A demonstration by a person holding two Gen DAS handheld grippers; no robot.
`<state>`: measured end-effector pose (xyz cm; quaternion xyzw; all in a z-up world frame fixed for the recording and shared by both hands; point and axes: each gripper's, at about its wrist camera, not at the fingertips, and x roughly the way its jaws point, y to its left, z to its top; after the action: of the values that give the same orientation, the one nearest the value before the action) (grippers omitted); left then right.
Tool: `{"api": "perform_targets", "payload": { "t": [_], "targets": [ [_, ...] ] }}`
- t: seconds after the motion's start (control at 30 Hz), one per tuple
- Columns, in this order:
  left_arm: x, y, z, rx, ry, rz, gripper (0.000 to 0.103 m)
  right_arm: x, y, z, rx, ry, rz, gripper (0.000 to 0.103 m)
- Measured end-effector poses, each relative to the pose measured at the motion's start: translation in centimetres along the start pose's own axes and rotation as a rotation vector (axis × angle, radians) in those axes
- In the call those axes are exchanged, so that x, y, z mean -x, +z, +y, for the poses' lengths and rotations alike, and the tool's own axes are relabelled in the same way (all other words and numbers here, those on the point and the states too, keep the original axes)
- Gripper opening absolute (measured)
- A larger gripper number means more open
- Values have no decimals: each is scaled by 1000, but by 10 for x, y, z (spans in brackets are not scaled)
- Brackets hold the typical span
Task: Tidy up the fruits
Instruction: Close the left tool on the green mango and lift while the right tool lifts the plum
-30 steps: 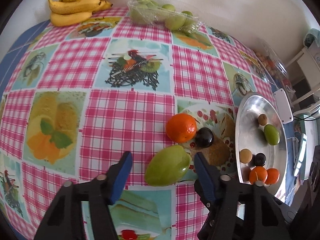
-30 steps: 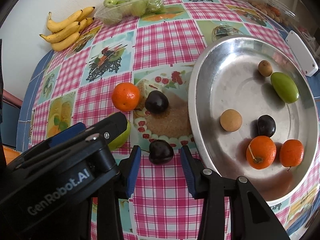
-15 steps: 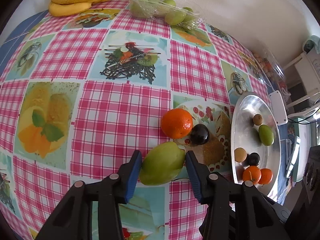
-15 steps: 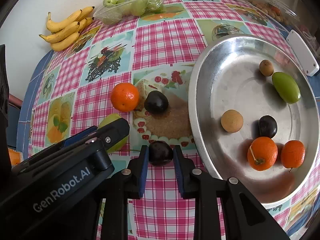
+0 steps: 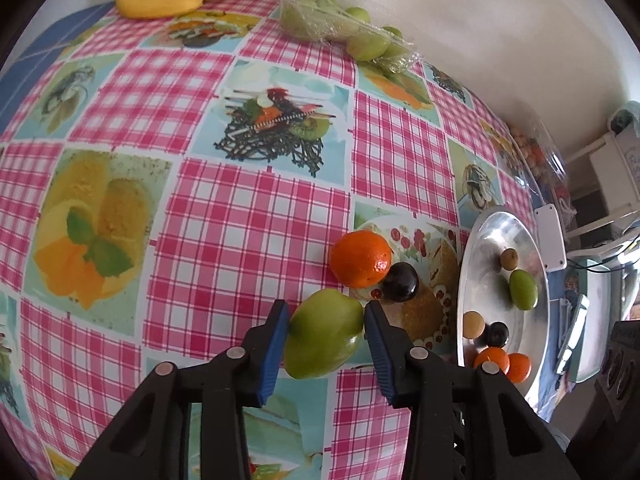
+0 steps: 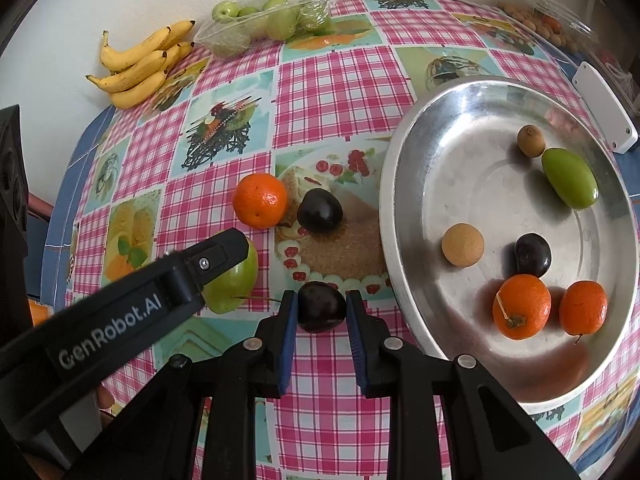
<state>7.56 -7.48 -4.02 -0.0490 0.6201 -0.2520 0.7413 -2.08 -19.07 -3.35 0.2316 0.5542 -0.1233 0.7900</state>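
A large green fruit (image 5: 323,334) lies on the checked cloth of the desk (image 5: 248,220), near its front edge, and the left claw (image 5: 325,330) has it pinched between its two blue pads, one pad against each flank. In the right wrist view the same green fruit (image 6: 236,280) shows half hidden behind the left claw's black arm. Just right of it a dark plum (image 6: 321,306) sits on the cloth with a thin stem trailing left, and the right claw (image 6: 321,312) is closed on it, both pads pressed to its sides.

A little farther back, an orange (image 6: 261,200) and a second dark plum (image 6: 319,210) rest side by side on a printed cake picture, touching or nearly so.

To the right stands a round metal tray (image 6: 416,216), its near-left rim close to the gripped plum. Inside it lie two oranges (image 6: 522,306) next to each other at the near side, a dark plum (image 6: 532,255) just behind them, a tan round fruit (image 6: 463,245) to its left, and at the far right a green oval fruit (image 6: 569,179) touching a small brown fruit (image 6: 531,141).

Against the far wall a bunch of bananas (image 6: 140,64) lies at the left, with a clear plastic pack of green fruits (image 6: 268,20) just to its right. At the far right corner sits another clear pack of small fruits (image 6: 544,20), and a white box (image 6: 604,116) lies beside the tray's far rim.
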Motion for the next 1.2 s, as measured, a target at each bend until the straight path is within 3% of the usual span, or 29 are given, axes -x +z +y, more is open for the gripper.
{"api": "perform_targets", "payload": {
  "t": [0.23,0.5,0.87,1.2],
  "targets": [
    [-14,-5,-8,-26,20,45,48,0,-1,0,-2,-3,1,26],
    [-13,-5,-4,-11,30,44,44,0,-1,-1,-6,-5,3,26],
    [12,4,15,77,7,-24,44,13,1,4,2,15,-32,26],
    [32,11,7,66,29,-103,44,31,9,-5,-17,30,-85,26]
  ]
}}
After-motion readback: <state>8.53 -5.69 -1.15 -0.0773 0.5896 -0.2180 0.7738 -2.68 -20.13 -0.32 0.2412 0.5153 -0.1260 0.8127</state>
